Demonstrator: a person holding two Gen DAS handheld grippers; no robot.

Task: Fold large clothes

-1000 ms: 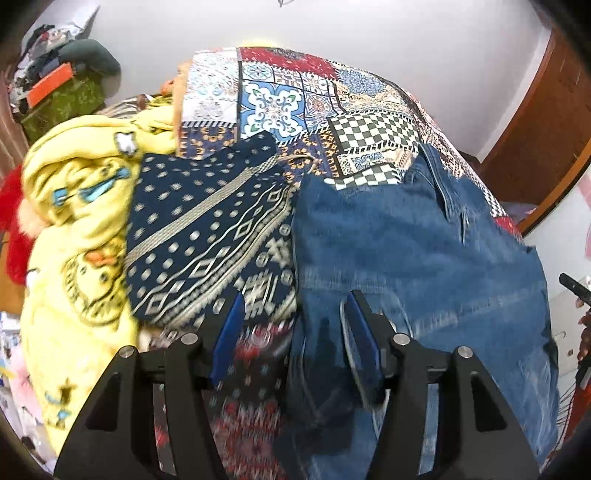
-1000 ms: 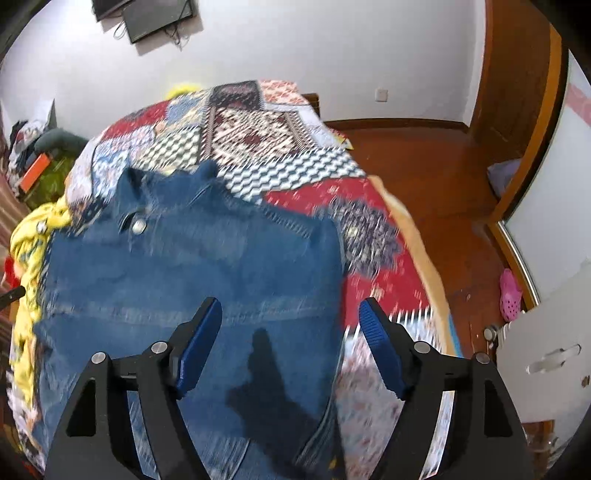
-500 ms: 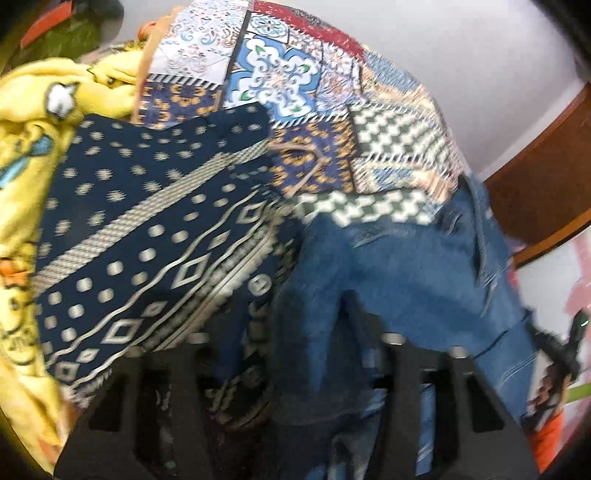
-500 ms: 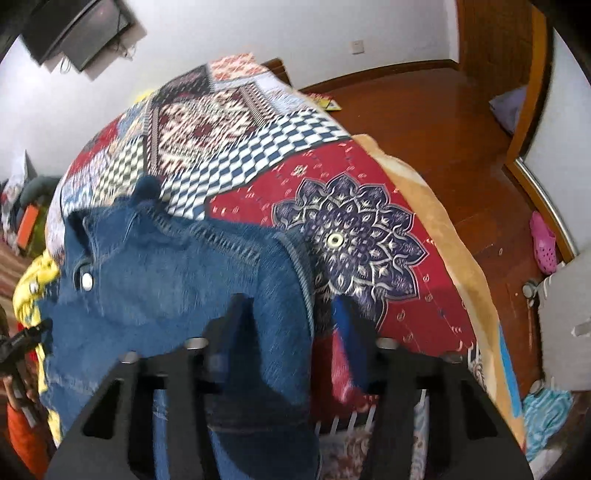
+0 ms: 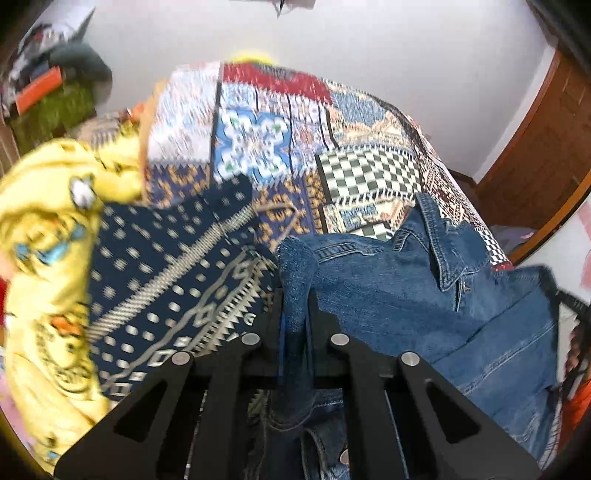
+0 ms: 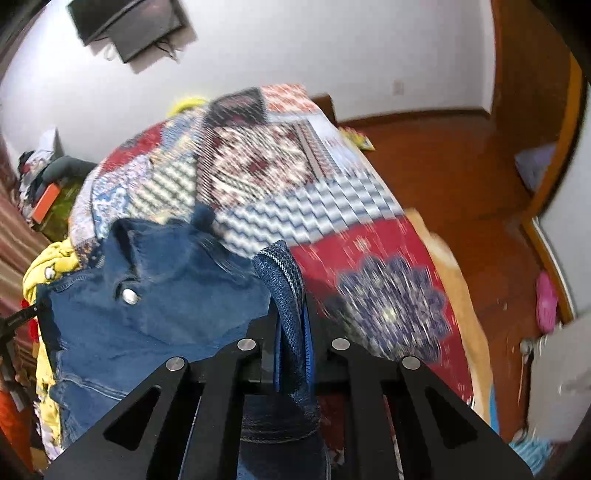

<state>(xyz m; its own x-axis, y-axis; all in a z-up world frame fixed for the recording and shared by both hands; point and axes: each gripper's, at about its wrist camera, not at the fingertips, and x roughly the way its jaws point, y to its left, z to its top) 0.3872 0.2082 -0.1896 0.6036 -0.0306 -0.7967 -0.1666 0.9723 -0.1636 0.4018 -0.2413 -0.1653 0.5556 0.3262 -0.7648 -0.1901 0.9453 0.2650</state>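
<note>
Both grippers, left (image 5: 295, 302) and right (image 6: 291, 321), clamp our denim jacket (image 5: 424, 295); its collar seemingly points away, across the patchwork bedspread (image 6: 280, 177).

Patchwork quilt (image 5: 343, 173) covers the bed ahead of both tongs; checkered, floral and red panels. Navy patterned cloth (image 5: 173, 280) lies just left of the left tongs, touching a yellow printed blanket (image 5: 48, 236) further left. Green box (image 5: 51, 114) with orange item far left by the wall. Dark TV (image 6: 129, 26) on the wall, above the right tongs. Wood floor (image 6: 454, 166) to the right; pink slipper (image 6: 546, 302) on it.
</note>
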